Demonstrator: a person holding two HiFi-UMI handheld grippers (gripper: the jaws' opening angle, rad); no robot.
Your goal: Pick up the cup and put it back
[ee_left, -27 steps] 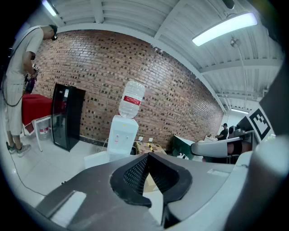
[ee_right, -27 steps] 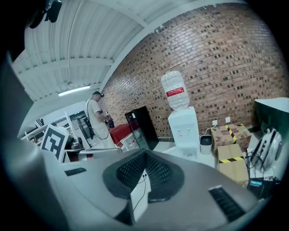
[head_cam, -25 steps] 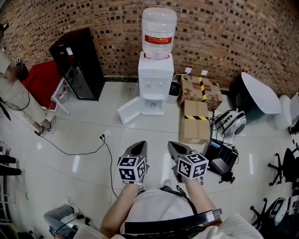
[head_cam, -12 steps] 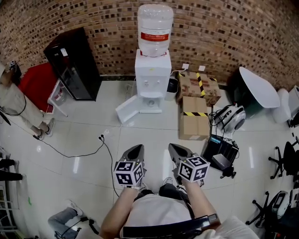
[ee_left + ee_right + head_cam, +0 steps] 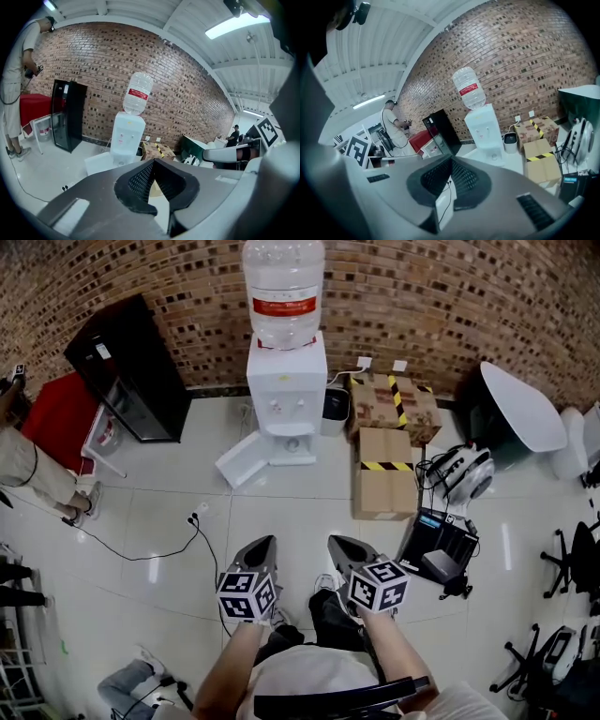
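Cup: not visible in any view, so where it sits can't be told. Best guess is on or around the water dispenser (image 5: 284,395), straight ahead of both grippers and well apart from them, since that's where the jaws are aimed.

Left gripper (image 5: 261,546): clenched, pads meeting at the tip, nothing btwn them; only floor (image 5: 159,512) shows through the gap below. Right gripper (image 5: 339,547): same, clenched and empty. They're just beside each other, low and close in front of the person's body, jaws pointing fwd. That reads as a carry/approach posture: nothing is within reach, so no reason to have jaws apart yet.

Dispenser carries a big water bottle (image 5: 283,292) on top. Its lower door (image 5: 246,459) hangs open toward the left gripper's side.

Cardboard boxes (image 5: 386,474) w/ yellow-black tape sit ahead and to the outer side of the right gripper, near the dispenser. Black cabinet (image 5: 127,367) is ahead and far to the outer side of the left gripper. A cable (image 5: 141,554) trails over the floor on that side too, a trip risk if walking fwd. Another person (image 5: 28,460) stands well off beyond it.

Task looks not yet started: need to close the distance first, then spot the cup.
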